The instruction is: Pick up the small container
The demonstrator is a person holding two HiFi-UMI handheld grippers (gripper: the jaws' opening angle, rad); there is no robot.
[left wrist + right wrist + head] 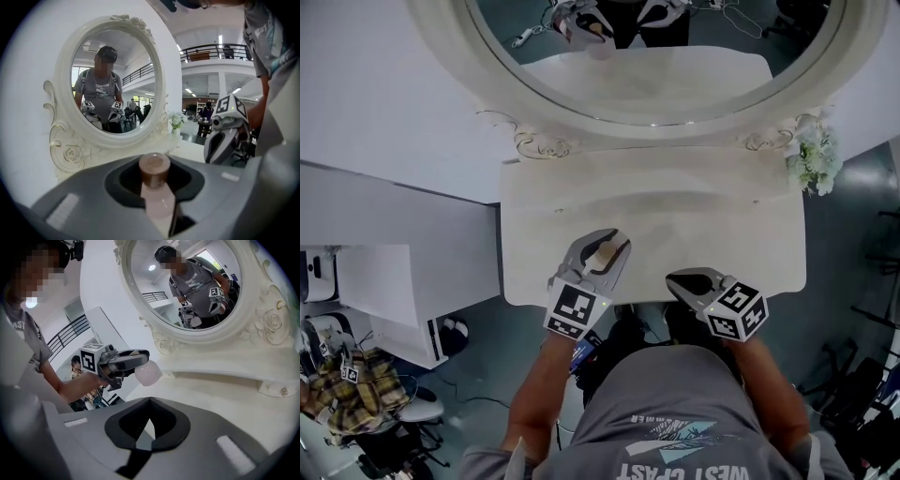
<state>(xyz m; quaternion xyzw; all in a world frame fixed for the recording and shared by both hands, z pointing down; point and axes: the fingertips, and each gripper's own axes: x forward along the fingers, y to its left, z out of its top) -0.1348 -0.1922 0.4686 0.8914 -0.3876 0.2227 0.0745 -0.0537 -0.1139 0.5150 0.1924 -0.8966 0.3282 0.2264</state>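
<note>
1. Holding status: the left gripper (pixel 609 242) has its jaws closed on the small container (pixel 602 254), one jaw on each side of the body. The grip looks settled.
2. Location of item: the small container sits between the left jaws, over the near edge of the dressing table (pixel 675 206), left of centre. In the right gripper view it hangs in the air with the tabletop behind and below it, so it appears to be clear of the surface.
3. Second tool: the right gripper (pixel 680 279) has its jaws together with nothing between them. It is near the left gripper, to its right, over the same near edge.
4. Progress: the grasp is made and the lift appears done, so the pick-up is judged essentially complete. What is left, at most, is carrying the item clear and keeping it steady.
5. Orientation: the long axis of the small container runs along the left jaws. Its rounded, brownish end pokes out past the jaw tips and points to the far side, toward the oval mirror (pixel 656 56). The pale body trails back toward the person.
6. Attitude: the item lies roughly lengthwise rather than upright. Its exact tilt cannot be read.
</note>
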